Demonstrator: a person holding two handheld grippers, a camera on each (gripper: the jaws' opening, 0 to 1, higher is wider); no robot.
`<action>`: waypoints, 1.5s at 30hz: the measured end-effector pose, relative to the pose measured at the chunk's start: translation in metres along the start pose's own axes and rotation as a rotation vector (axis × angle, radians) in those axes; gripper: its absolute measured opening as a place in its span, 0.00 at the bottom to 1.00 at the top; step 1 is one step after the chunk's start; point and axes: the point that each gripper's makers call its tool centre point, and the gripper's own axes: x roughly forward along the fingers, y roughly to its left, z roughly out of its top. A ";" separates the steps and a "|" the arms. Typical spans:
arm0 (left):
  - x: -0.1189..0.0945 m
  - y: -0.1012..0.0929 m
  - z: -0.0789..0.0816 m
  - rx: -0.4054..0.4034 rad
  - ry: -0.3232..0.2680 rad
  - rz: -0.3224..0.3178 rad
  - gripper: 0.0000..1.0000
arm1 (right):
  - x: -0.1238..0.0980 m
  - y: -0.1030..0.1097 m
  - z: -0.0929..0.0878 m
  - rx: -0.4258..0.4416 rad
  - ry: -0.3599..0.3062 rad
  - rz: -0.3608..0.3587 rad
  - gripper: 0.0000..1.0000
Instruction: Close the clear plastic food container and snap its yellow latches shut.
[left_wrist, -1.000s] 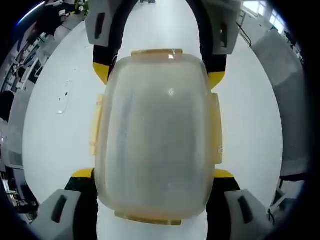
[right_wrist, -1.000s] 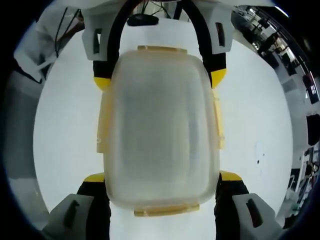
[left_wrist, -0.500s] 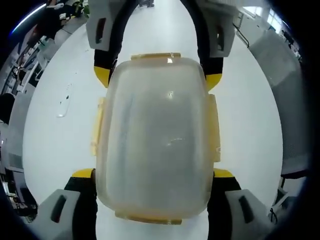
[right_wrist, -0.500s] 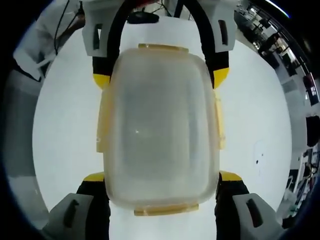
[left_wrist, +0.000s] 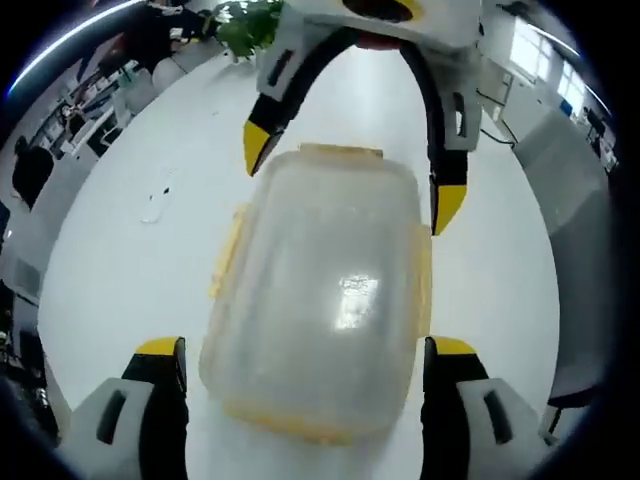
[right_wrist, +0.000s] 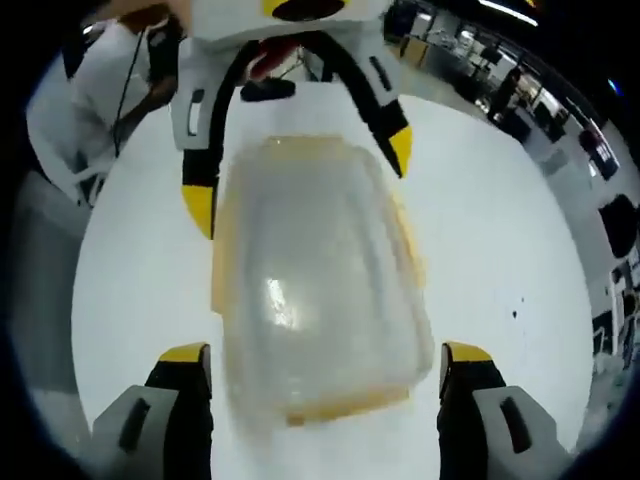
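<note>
Closed container (left_wrist: 325, 300) on white counter (left_wrist: 110, 270), between wide-spread jaws of left gripper (left_wrist: 305, 355) and right gripper (right_wrist: 325, 355), untouched.

The scene is looked down upon steeply from both cameras, each mounted on its own gripper and aimed forward along that gripper's jaws. In the left gripper view, the container (left_wrist: 320, 300) is seen from close above, with the left gripper (left_wrist: 305, 350) rising from the bottom edge and the right gripper (left_wrist: 350, 165) met head-on at the top. In the right gripper view, the same container (right_wrist: 315, 290) is faced from the opposite end, equally near, with the right gripper (right_wrist: 320, 355) below and the left gripper (right_wrist: 300, 170) opposite. The container and the white table (left_wrist: 120, 280) are shared by both views.
</note>
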 end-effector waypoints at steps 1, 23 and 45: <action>-0.003 0.002 -0.002 -0.020 -0.012 0.015 0.99 | -0.004 0.001 0.000 0.044 -0.040 -0.002 0.95; -0.056 0.004 -0.008 -0.626 -0.585 0.250 0.99 | -0.049 0.005 0.021 0.503 -0.552 -0.326 0.98; -0.061 -0.026 -0.022 -0.691 -0.587 0.244 0.96 | -0.068 0.023 -0.003 0.588 -0.518 -0.321 0.94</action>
